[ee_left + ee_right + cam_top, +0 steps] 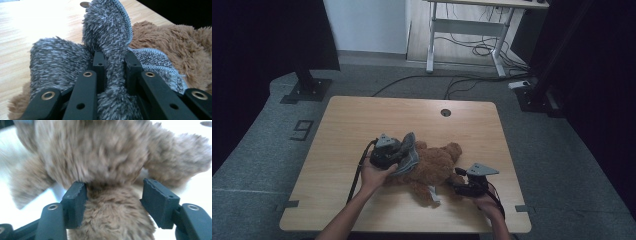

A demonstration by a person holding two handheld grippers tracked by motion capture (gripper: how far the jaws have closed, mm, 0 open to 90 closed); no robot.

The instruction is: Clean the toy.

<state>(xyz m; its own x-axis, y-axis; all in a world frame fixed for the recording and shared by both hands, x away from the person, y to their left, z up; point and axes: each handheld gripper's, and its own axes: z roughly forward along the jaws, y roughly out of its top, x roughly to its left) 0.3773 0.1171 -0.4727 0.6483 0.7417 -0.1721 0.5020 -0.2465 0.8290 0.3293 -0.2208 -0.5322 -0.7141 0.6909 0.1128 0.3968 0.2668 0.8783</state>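
We see a brown plush toy (432, 167) lying near the middle of the wooden table (362, 120), a bit toward the person's edge, limbs splayed. A grey fuzzy cloth (409, 152) with a stitched light edge lies over its left part, one flap standing up. In the left gripper view the cloth (107, 37) rises between the two black jaws, brown fur (175, 40) right behind it. The left gripper (398, 152) is clamped tight on that fold of cloth, pads pressing into the pile from both sides. The left hand (374, 175) holds the gripper body just beside the toy. The right gripper (458, 184) sits at the toy's right side, near a leg. In the right gripper view a limb of the toy (112, 215) lies between its jaws; one jaw touches the fur, the other stands off with a gap, so we read it as apart, not gripping. That view is blurred, so which limb is probably not tellable. A round grommet hole (445, 112) sits at the table's far edge.
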